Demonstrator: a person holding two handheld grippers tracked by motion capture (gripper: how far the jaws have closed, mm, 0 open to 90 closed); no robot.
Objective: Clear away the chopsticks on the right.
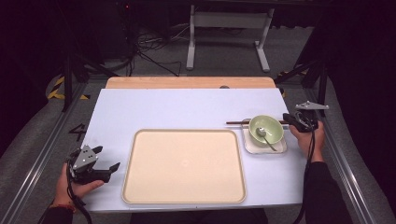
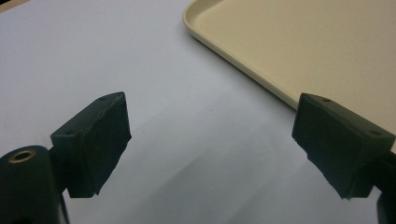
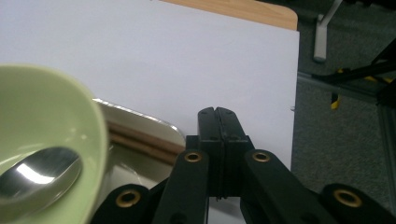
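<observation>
High view: the right gripper point(image 1: 299, 122) sits near the worktop's right edge, just right of the green bowl point(image 1: 266, 129), with its jaws pressed together. The bowl stands on a small square plate point(image 1: 265, 145) and holds a metal spoon point(image 1: 265, 136). Brown chopsticks point(image 1: 237, 122) run across behind the bowl towards that gripper — whether the jaws pinch their end cannot be told here. The left gripper point(image 1: 103, 158) rests by the front left corner, jaws wide apart and empty, just left of the large beige tray point(image 1: 184, 165) at the front middle.

Left gripper view: both jaws stand well apart over bare white worktop point(image 2: 140, 70), with the tray's corner point(image 2: 261, 56) beside them.

Right gripper view: the jaws meet flush with nothing visible between them — the bowl's rim point(image 3: 88, 126), the spoon point(image 3: 32, 175) and the plate's corner point(image 3: 154, 128) lie to their left, the chopsticks point(image 3: 140, 140) passing over the plate.
</observation>
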